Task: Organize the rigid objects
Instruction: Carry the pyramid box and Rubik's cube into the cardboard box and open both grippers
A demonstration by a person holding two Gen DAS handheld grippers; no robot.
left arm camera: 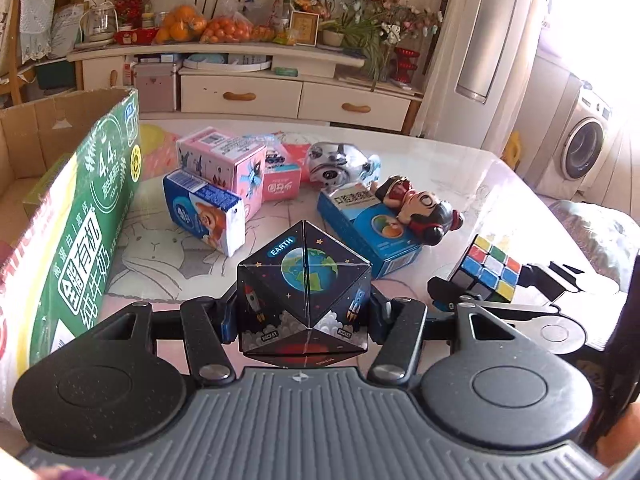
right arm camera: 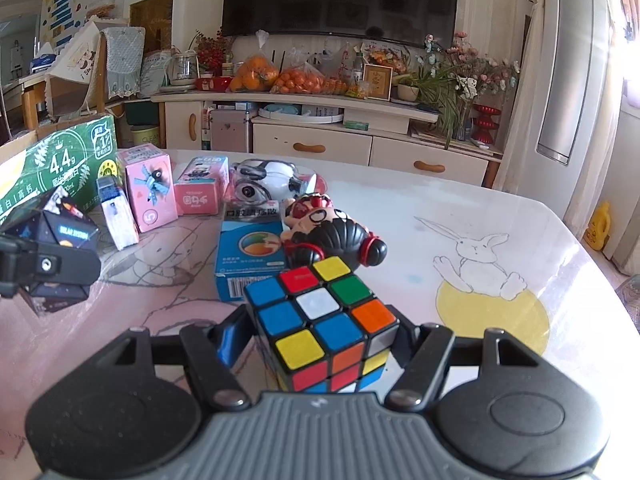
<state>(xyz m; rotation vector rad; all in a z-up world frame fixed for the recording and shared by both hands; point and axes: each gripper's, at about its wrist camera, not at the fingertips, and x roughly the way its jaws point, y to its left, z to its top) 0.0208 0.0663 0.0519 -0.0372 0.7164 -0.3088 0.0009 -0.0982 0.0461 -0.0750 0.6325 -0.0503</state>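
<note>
Two views. From the left wrist, the left tool (left arm camera: 304, 312) clamps the space-print cube (left arm camera: 304, 300) between its fingers, above the desk (left arm camera: 440, 168). From the right wrist, the right tool (right arm camera: 324, 340) grips the puzzle cube (right arm camera: 324, 320) the same way.

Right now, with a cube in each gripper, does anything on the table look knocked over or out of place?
Yes: the doll figurine lies on its side, draped over the blue box rather than standing. The blue-and-white carton is tipped, leaning against the pink box. Nothing looks spilled or broken.
</note>
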